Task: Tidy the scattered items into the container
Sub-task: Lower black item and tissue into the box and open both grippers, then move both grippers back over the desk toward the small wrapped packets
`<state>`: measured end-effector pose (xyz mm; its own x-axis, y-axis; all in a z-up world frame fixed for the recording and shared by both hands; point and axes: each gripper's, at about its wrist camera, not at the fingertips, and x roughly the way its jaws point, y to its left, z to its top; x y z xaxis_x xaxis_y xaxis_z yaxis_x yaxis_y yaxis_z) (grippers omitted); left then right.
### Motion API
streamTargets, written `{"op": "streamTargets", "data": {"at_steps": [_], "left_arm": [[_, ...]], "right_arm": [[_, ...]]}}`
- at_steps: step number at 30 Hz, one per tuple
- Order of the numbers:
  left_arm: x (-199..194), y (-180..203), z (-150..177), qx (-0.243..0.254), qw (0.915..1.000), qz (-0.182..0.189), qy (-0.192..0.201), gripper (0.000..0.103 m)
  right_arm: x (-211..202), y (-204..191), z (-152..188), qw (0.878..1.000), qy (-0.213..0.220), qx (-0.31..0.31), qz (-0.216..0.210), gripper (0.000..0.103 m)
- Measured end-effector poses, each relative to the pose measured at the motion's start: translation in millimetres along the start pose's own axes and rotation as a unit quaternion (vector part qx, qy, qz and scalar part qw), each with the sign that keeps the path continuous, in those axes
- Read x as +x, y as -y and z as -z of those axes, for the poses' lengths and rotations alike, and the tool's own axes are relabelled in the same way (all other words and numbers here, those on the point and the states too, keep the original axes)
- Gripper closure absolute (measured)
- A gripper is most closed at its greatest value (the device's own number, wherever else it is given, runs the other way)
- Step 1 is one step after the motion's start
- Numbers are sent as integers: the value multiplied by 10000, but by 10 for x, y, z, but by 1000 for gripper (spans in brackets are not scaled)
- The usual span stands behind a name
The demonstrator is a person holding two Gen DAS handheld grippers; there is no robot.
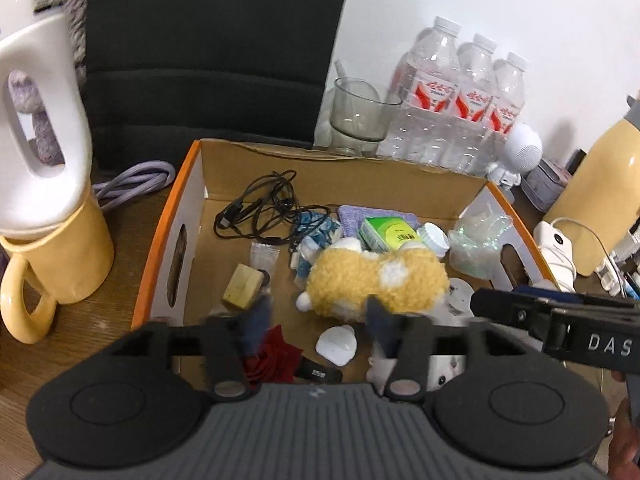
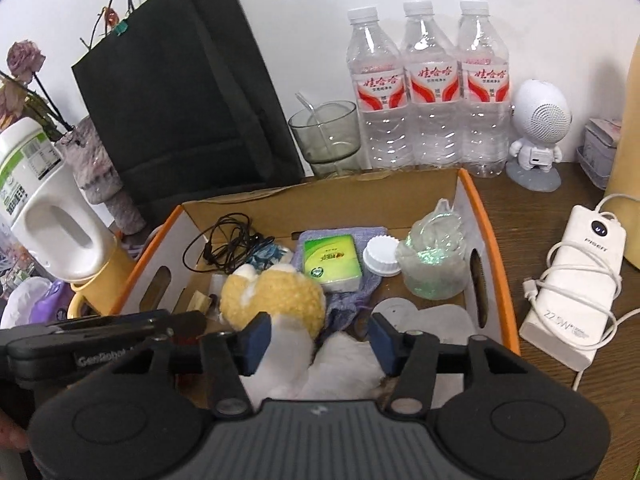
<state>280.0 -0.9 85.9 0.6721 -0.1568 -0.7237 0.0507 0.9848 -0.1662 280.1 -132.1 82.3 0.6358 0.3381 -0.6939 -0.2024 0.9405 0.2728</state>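
Observation:
A cardboard box with an orange rim (image 1: 160, 240) (image 2: 476, 200) holds a yellow-and-white plush toy (image 1: 376, 280) (image 2: 272, 292), a black earphone cable (image 1: 260, 208), a green tissue pack (image 2: 330, 260), a purple cloth (image 1: 360, 214), a white cap (image 2: 380, 258) and crumpled clear plastic (image 2: 434, 256). My left gripper (image 1: 318, 320) hangs open over the box's near side, just short of the plush, with nothing gripped. My right gripper (image 2: 320, 340) is open too; the plush's white underside lies between its fingers, apart from the right pad. Each gripper shows at the edge of the other's view.
A yellow mug (image 1: 60, 256) with a white bottle in it stands left of the box. Behind are a black bag (image 2: 180, 92), a glass (image 2: 326, 136), three water bottles (image 2: 428, 92) and an astronaut speaker (image 2: 540, 128). A white power bank (image 2: 576, 280) lies at right.

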Motion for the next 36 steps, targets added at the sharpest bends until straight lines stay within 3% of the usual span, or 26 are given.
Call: {"op": "streamTargets", "data": {"at_steps": [2, 4, 6, 10, 17, 25, 29, 32, 34, 36], "left_arm": [[-41, 39, 15, 137, 9998, -141, 49, 14], [-72, 76, 36, 257, 9993, -262, 3, 12], [-106, 94, 48, 265, 9989, -370, -57, 0], [-244, 116, 24, 301, 9977, -614, -28, 0], [-681, 188, 42, 269, 9958, -770, 416, 0], [-1028, 310, 460, 250, 9940, -697, 811, 0], [-1184, 390, 815, 315, 9932, -221, 1098, 0], [-1208, 608, 1137, 979, 9848, 484, 1353, 0], [-1113, 859, 1339, 1579, 9757, 802, 1290, 8], [-982, 1078, 1485, 1956, 9679, 1055, 1175, 24]], "right_arm": [[-24, -6, -20, 9999, -71, -48, 67, 37], [-37, -26, -31, 9996, -228, -129, 120, 33], [-73, -61, -34, 9991, -326, -208, 163, 29], [-251, -162, -65, 9985, -316, -392, 236, 22], [-664, -221, -77, 9978, -55, -563, 352, 19], [-1086, -147, 212, 9980, 240, -522, 251, 18], [-1319, 58, 496, 9960, 668, -506, 302, 18], [-1414, 332, 686, 9961, 740, -307, 370, 19], [-1452, 499, 808, 9962, 763, -207, 355, 21], [-1457, 657, 952, 9964, 747, -138, 376, 25]]}}
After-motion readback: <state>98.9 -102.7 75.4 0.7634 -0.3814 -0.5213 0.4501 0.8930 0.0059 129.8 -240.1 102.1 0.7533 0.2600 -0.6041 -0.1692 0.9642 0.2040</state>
